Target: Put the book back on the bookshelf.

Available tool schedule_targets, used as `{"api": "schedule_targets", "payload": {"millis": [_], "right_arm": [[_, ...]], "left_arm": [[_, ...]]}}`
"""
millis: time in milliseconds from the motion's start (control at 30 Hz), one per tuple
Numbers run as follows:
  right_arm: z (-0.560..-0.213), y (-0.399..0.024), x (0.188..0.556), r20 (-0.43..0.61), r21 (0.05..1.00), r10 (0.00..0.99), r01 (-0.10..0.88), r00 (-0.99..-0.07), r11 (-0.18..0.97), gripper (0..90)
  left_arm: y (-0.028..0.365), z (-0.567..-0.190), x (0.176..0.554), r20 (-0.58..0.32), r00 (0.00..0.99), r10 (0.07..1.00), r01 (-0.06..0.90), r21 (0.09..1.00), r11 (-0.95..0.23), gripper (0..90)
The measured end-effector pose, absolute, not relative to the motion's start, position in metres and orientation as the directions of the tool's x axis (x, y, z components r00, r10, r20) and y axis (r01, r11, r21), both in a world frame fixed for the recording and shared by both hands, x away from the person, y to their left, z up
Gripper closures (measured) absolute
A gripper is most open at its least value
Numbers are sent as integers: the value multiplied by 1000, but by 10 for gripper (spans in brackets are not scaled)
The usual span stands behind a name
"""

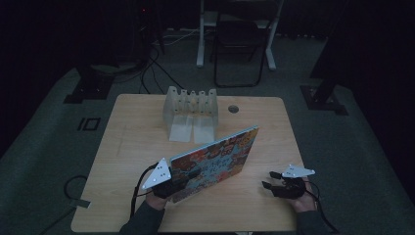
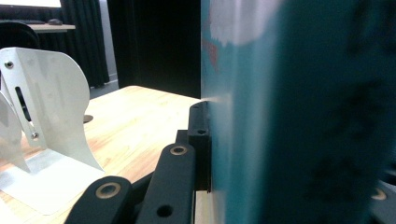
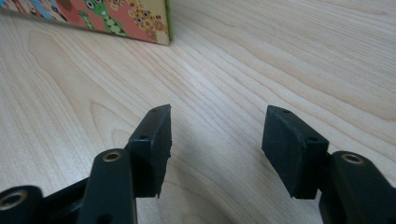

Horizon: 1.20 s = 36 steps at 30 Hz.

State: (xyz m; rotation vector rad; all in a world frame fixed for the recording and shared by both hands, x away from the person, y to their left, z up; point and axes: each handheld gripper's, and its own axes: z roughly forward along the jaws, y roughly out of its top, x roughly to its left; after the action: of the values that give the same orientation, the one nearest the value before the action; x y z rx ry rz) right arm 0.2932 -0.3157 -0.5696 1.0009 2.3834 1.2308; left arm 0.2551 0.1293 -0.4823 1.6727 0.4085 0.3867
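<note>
Left tongs (image 1: 182,182) clamped on the near-left end of the book (image 1: 215,160); in the left gripper view one black pad (image 2: 200,140) sits flat against the teal cover (image 2: 289,116), the other side is hidden behind the book

Book is a large flat one with a busy multicolour cover, tilted up off the counter (image 1: 132,147): it runs diagonally from the left tongs up toward the middle of the counter, far corner raised, near-left end low at the grip. Can't tell whether the lower edge touches the wood

Right tongs (image 1: 272,180) apart, nothing between them, just bare wood grain in the gap in the right gripper view (image 3: 217,140). They sit near the front right of the counter, well apart from the book, pointing left toward it; a corner of the book (image 3: 116,21) shows at the top left of that view, resting on the counter there

White slotted rack (image 1: 191,105) stands at the back centre of the counter, behind the book, not touching it. Its white wall (image 2: 51,98) shows at the left of the left gripper view. Small round grommet hole (image 1: 233,108) just right of the rack
</note>
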Motion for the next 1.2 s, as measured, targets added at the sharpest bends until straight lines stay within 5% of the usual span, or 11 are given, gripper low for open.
{"api": "schedule_targets", "payload": {"millis": [1200], "right_arm": [[-570, -312, 293, 35, 780, 689, 450, -724, 434, 372]], "left_arm": [[147, -476, 248, 27, 849, 528, 37, 993, -109, 812]]}}
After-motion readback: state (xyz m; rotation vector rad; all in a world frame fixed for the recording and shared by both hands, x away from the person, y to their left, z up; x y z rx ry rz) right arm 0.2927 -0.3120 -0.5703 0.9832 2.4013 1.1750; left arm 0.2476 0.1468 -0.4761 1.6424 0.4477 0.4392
